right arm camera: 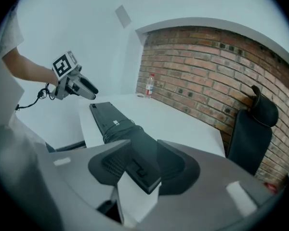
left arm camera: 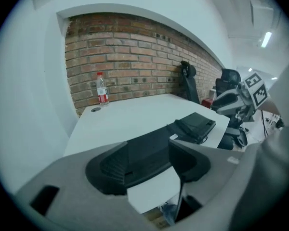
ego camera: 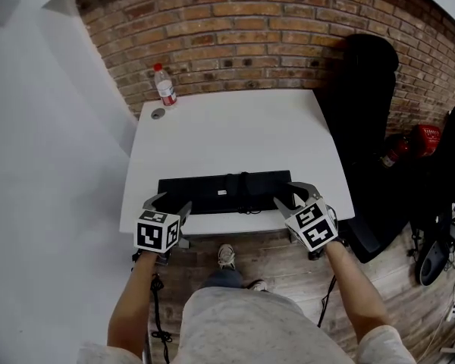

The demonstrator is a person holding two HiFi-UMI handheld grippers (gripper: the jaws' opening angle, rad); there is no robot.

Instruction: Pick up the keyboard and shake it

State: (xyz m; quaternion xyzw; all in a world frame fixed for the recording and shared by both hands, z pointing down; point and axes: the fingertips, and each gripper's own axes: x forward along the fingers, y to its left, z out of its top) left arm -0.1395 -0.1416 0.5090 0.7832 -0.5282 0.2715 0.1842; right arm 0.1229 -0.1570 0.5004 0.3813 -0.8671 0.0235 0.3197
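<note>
A black keyboard (ego camera: 220, 192) with its cable wrapped round the middle lies along the near edge of the white table (ego camera: 235, 127). My left gripper (ego camera: 171, 202) is at its left end. In the left gripper view the keyboard (left arm camera: 149, 153) runs away between the jaws of the left gripper (left arm camera: 147, 165), both pads against its edges. My right gripper (ego camera: 294, 194) is at the right end. In the right gripper view the keyboard's end (right arm camera: 135, 158) sits clamped between the jaws of the right gripper (right arm camera: 139, 170). The keyboard rests on the table.
A water bottle (ego camera: 165, 86) with a red label stands at the table's far left corner, with a small round cap (ego camera: 158, 114) beside it. A black chair (ego camera: 368, 89) stands to the right against the brick wall. Bags and a red object (ego camera: 425, 139) lie on the floor at right.
</note>
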